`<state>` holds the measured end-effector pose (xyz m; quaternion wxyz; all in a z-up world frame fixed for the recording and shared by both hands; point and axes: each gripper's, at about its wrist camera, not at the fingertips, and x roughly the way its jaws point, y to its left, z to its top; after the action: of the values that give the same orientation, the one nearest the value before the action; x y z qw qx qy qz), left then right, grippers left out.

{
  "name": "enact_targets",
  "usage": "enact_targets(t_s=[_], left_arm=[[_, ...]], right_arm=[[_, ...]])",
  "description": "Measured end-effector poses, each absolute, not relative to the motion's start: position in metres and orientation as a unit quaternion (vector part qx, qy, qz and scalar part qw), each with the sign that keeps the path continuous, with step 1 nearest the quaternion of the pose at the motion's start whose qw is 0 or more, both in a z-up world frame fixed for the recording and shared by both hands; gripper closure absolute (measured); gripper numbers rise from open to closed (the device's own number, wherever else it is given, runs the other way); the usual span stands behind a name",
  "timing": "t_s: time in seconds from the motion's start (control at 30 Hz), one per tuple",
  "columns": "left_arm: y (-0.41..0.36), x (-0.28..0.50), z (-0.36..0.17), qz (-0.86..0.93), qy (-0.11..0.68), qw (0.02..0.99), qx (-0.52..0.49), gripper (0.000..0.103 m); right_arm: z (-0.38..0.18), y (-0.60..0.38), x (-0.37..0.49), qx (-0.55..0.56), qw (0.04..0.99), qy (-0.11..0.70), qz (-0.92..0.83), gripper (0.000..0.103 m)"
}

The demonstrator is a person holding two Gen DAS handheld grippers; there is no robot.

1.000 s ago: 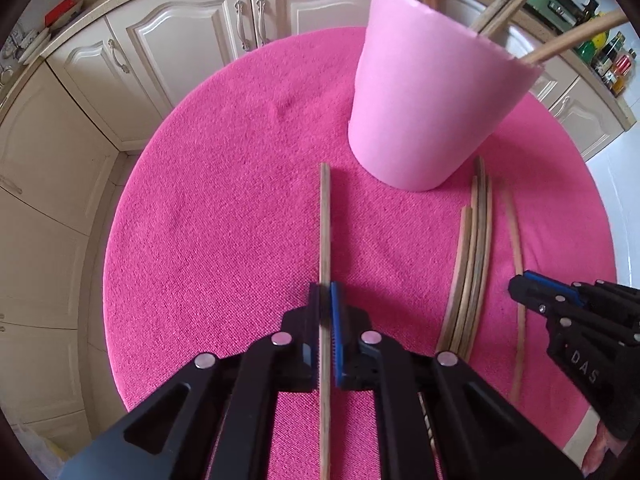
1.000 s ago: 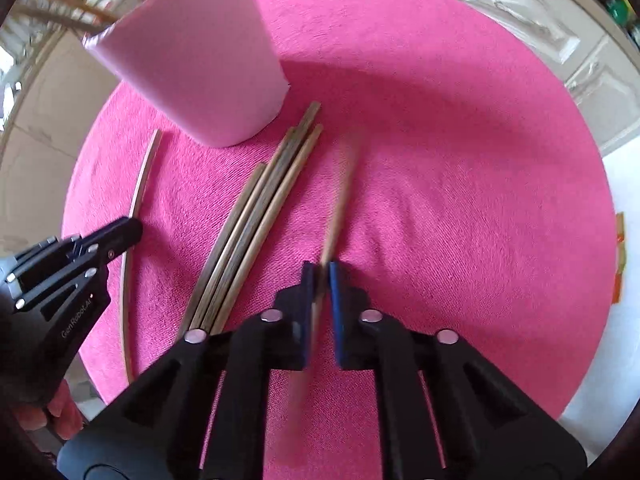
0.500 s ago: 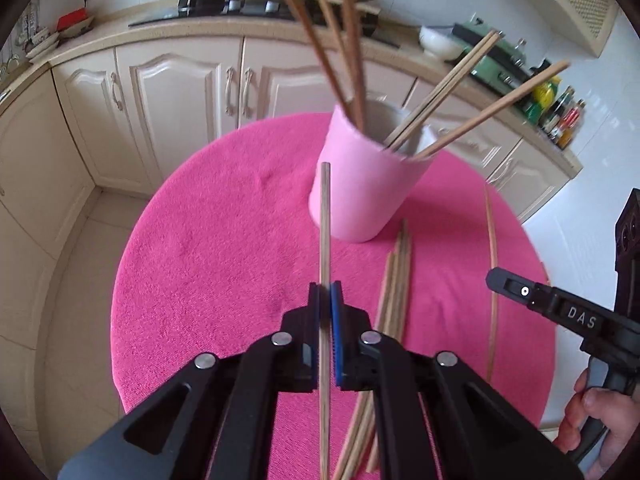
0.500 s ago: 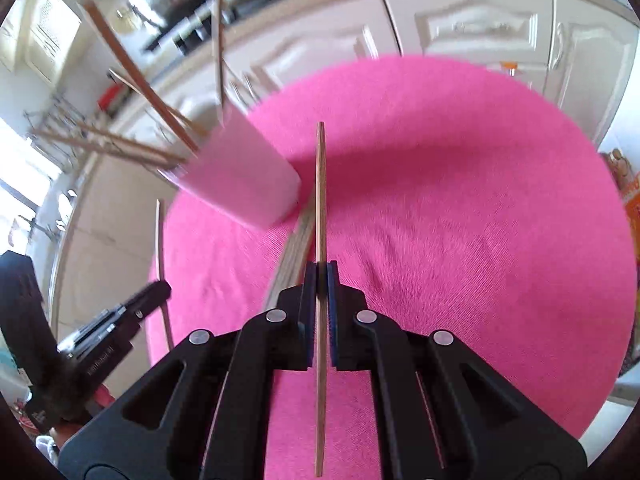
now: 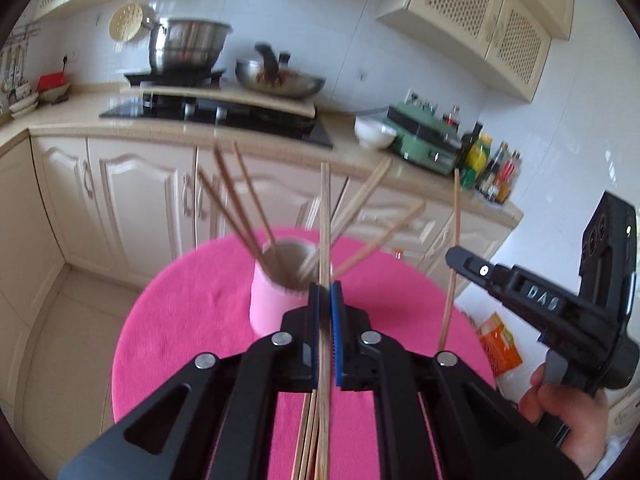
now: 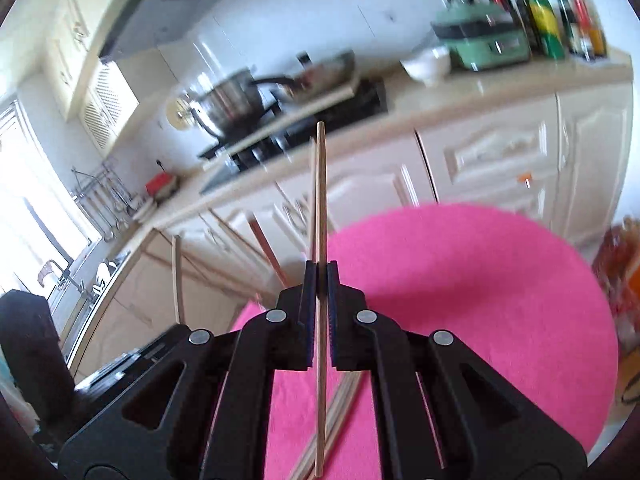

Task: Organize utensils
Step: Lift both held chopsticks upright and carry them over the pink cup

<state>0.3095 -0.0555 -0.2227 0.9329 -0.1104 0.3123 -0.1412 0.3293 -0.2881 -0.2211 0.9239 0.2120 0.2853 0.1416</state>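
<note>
Wooden chopstick (image 5: 325, 216) is sitting clamped in left gripper (image 5: 325, 300), second chopstick (image 6: 320, 208) clamped in right gripper (image 6: 320, 280), both raised above pink cup (image 5: 276, 296).

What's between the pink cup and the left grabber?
In the left wrist view, only bare pink cloth shows between the pink cup and the left gripper.

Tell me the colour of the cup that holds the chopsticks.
Pale pink; the cup shows best in the left wrist view.
</note>
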Motion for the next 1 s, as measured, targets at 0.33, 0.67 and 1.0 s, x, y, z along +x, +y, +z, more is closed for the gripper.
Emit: enact_targets(t_s=[0.33, 0.67, 1.0], left_arm=[[-0.049, 0.362, -0.181, -0.126, 0.21, 0.959, -0.143, 0.098], [-0.055, 0.399, -0.18, -0.101, 0.156, 0.972, -0.146, 0.098], [-0.066, 0.417, -0.193, -0.077, 0.103, 0.983, -0.131, 0.097]], right_arm=[[-0.189, -0.277, 0.373, 0.177, 0.957, 0.18, 0.143, 0.098], [-0.191, -0.268, 0.406, 0.172, 0.96, 0.125, 0.182, 0.098], [-0.204, -0.259, 0.42, 0.175, 0.955, 0.1, 0.218, 0.098]])
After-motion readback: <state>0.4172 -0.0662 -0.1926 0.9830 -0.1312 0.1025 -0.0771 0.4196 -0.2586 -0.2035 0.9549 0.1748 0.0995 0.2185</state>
